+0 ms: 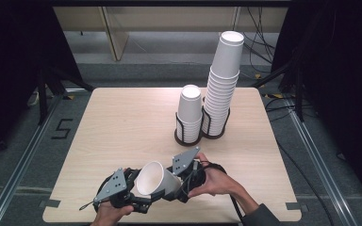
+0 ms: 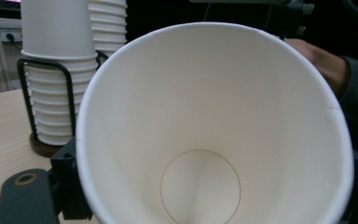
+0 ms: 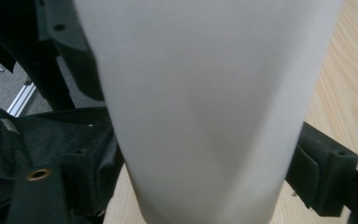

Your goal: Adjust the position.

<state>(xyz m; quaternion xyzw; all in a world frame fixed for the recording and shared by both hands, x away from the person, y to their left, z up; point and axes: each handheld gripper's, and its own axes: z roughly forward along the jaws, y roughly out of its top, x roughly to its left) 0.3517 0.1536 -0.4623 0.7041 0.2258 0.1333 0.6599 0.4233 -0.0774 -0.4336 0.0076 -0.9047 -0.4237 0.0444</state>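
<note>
A single white paper cup (image 1: 156,179) lies tilted on its side just above the near edge of the wooden table (image 1: 122,122), its open mouth turned toward the near left, and it is held between the two grippers. The left gripper (image 1: 139,203) has its jaws drawn narrow on the cup's rim at the near left; in the left gripper view the cup (image 2: 214,126) looms close, and its inside is bare white down to the round bottom, with nothing in it. The right gripper (image 1: 181,186) clasps the cup's narrow end from the right, and in the right gripper view its black jaws stand on either side of the cup's wall (image 3: 205,107), pressed against it. Farther back on the table, right of the middle, stand two black wire holders side by side, touching or nearly so. The left holder (image 1: 187,134) carries a short stack of white cups (image 1: 190,110), nested upside down. The right holder (image 1: 215,127) carries a much taller stack of upside-down cups (image 1: 222,80), which leans slightly to the right near its top and rises well above the holder's wire.
</note>
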